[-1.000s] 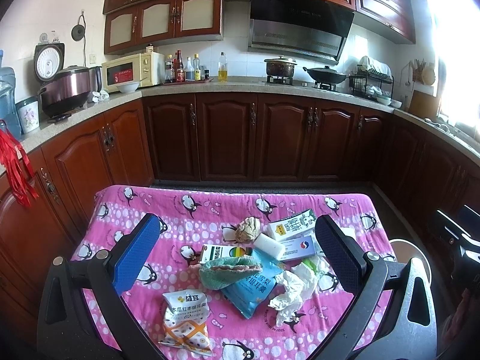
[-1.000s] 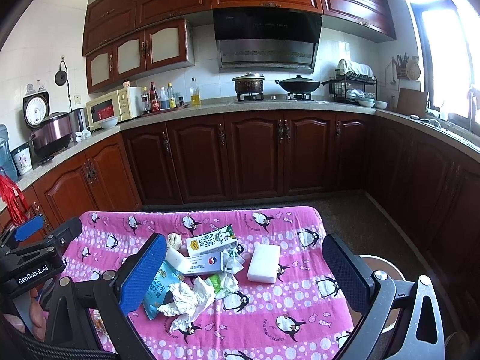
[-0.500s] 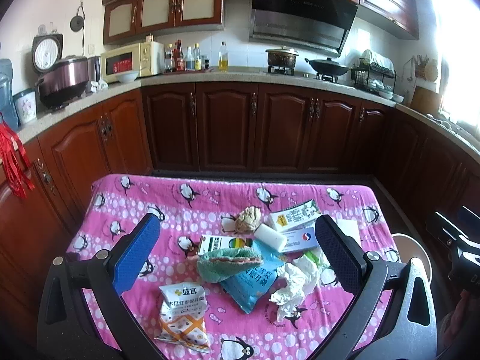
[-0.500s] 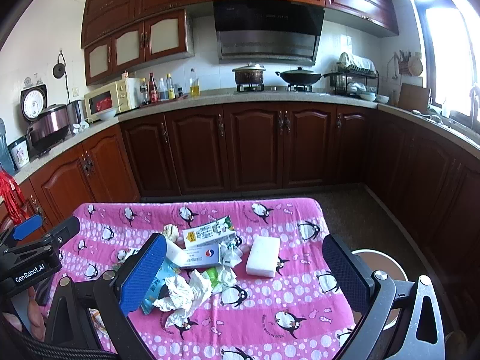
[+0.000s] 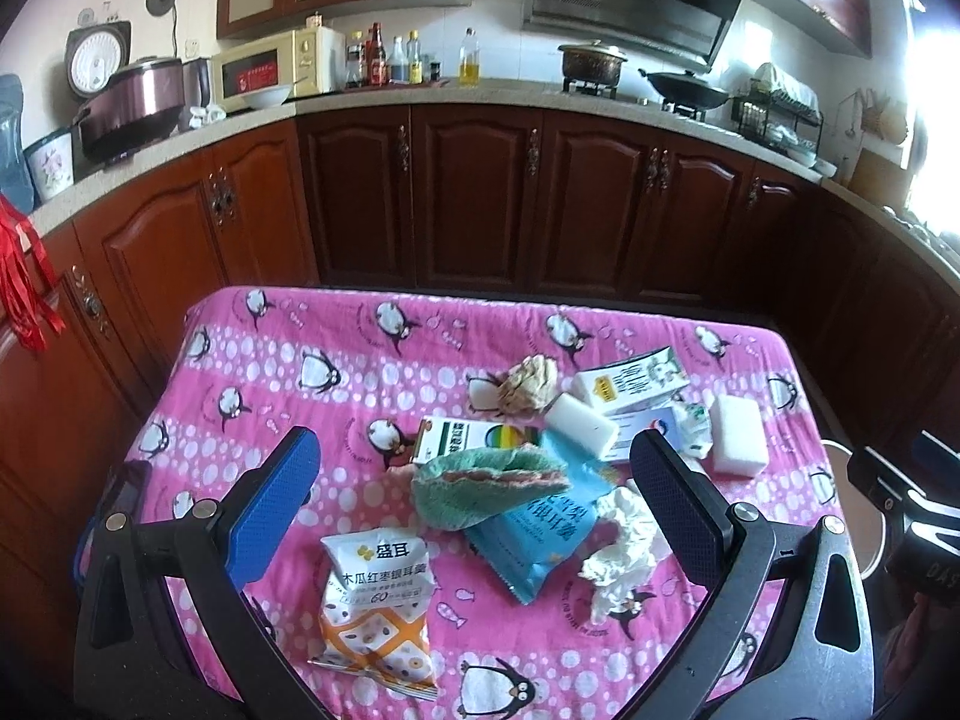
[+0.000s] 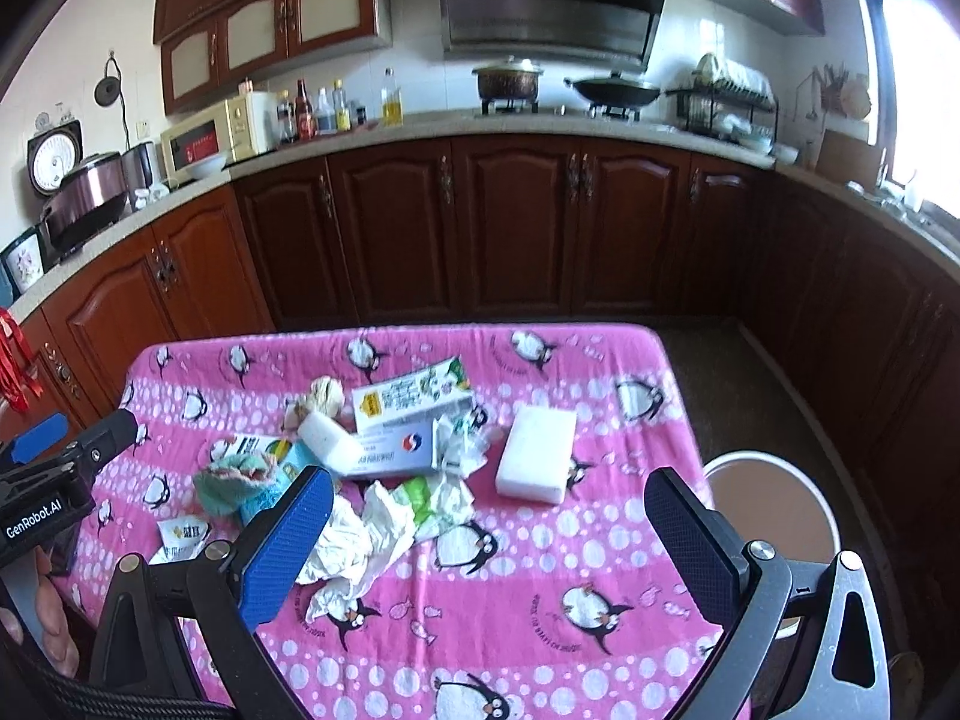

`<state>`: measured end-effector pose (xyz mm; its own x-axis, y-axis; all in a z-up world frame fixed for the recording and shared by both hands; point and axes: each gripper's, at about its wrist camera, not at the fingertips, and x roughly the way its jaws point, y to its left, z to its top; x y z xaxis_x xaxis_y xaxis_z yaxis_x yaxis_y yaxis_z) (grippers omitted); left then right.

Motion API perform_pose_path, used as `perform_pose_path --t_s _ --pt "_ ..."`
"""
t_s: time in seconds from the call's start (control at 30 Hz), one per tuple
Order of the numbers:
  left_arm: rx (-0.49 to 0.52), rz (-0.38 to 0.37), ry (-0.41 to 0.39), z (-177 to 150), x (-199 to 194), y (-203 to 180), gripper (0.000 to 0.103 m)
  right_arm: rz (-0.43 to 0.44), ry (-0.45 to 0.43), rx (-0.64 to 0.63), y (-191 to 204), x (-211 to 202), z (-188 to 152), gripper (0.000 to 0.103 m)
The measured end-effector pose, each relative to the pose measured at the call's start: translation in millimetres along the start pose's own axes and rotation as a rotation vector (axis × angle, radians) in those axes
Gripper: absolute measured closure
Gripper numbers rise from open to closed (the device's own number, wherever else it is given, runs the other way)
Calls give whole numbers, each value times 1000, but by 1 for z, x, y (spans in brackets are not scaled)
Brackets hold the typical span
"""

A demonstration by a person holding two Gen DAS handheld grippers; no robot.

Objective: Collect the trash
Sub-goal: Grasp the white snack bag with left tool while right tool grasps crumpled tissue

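Trash lies on a table with a pink penguin cloth (image 5: pixel 336 360). A white and orange snack bag (image 5: pixel 375 606), a blue pouch (image 5: pixel 540 534), a green rag (image 5: pixel 480 480), crumpled white tissue (image 5: pixel 624 546), cartons (image 5: pixel 630 381) and a white sponge (image 5: pixel 738 432) show in the left wrist view. My left gripper (image 5: pixel 474 498) is open above the rag, holding nothing. My right gripper (image 6: pixel 489 531) is open above the tissue (image 6: pixel 360 534), with the white sponge (image 6: pixel 537 453) just beyond it.
A round bin (image 6: pixel 774 504) stands on the floor at the table's right side. Dark wooden cabinets (image 6: pixel 510 228) and a counter with microwave (image 5: pixel 276 69), bottles and pots run behind the table. A red tassel (image 5: pixel 24 276) hangs at the left.
Both grippers have tilted down and moved a little closer over the table. The trash has not moved.
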<state>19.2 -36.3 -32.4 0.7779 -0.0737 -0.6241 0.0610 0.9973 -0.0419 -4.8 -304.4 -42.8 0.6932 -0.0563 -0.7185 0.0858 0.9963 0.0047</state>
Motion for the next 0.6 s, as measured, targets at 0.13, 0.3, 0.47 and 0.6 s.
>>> perform_pose_path --t_s 0.13,0.3,0.47,0.6 --pt "-12 16 26 -2 12 8 0 17 45 -12 4 15 -4 0" --pt "-24 9 74 -6 24 19 0 59 86 -49 12 31 -9 0" --pt "7 -43 149 -7 37 42 0 129 100 -76 22 43 -14 0" --pt "-5 -91 221 -12 44 62 0 180 146 -103 32 56 -17 0"
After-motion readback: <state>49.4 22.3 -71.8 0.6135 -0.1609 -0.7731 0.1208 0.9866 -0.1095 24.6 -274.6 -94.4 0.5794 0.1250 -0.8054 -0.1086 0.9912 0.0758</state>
